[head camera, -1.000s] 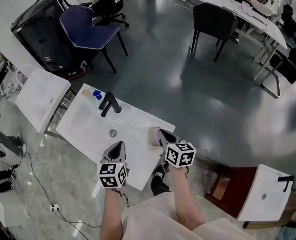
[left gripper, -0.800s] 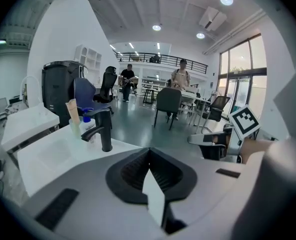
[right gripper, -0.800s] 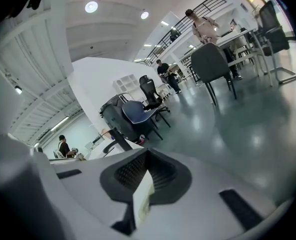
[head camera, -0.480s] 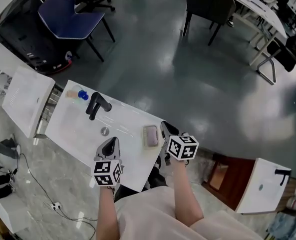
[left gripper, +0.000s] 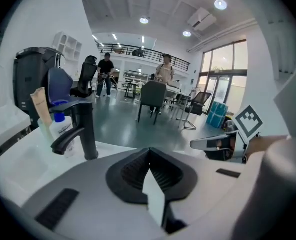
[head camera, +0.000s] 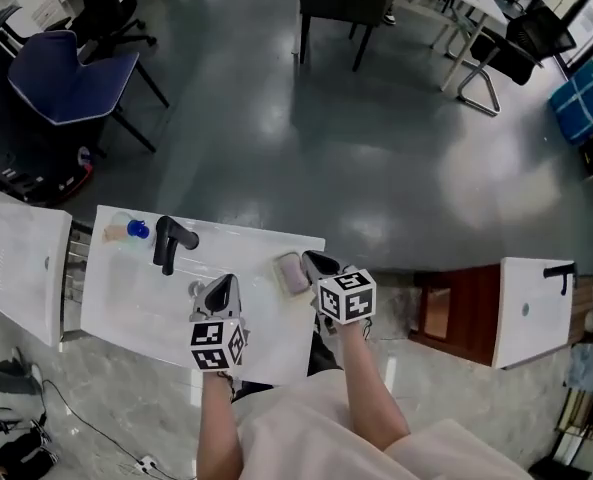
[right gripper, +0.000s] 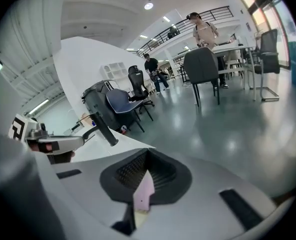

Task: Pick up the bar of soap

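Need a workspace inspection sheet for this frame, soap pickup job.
Surface: white sink counter, glossy.
Job's things: bar of soap lying flat near the counter's right end, not gripped.
Clutter: black faucet; blue-capped bottle behind it.
Grippers: left tool shut, over the basin; right tool shut, beside the soap.
Cables: floor cable, lower left.
Surroundings: blue chair; grey floor.

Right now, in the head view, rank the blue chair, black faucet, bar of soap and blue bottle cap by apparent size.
1. blue chair, largest by far.
2-3. black faucet and bar of soap, too alike to rank.
4. blue bottle cap, smallest.
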The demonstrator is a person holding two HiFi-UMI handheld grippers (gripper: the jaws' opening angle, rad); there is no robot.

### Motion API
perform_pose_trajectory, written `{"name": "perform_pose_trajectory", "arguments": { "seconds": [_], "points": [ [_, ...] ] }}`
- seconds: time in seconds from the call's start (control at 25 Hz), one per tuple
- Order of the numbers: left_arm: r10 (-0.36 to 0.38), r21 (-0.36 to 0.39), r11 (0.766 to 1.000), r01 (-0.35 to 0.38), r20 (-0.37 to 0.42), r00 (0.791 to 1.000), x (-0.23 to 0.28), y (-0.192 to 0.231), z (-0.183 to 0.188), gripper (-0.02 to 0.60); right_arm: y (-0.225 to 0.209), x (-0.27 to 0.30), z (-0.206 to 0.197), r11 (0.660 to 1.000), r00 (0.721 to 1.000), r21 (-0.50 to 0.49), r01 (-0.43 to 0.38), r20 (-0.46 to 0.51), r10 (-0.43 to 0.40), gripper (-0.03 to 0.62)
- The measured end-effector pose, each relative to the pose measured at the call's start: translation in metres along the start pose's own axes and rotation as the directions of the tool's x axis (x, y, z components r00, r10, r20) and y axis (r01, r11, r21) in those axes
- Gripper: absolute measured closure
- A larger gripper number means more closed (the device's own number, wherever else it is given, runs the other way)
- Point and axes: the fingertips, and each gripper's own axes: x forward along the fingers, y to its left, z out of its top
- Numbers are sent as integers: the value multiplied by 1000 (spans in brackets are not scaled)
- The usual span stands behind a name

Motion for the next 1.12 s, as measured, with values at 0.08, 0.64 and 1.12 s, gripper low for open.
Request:
{"name": "perform_pose_trajectory", "arguments": {
  "seconds": [0.08,0.64,1.12],
  "points": [
    [-58,20,998,58,-7,998,7,-1,-1,575,2,-2,-7,999,999,-18,42,-4,-42,588],
    [-310,35,950,312,-55,949,40,-25,-23,575,21,1,-47,970,971,-79,228,-53,-233,534],
    [-341,5,939,343,-86,936,44,-25,-36,575,15,28,-64,955,948,-138,261,-152,-281,390]
  ]
}}
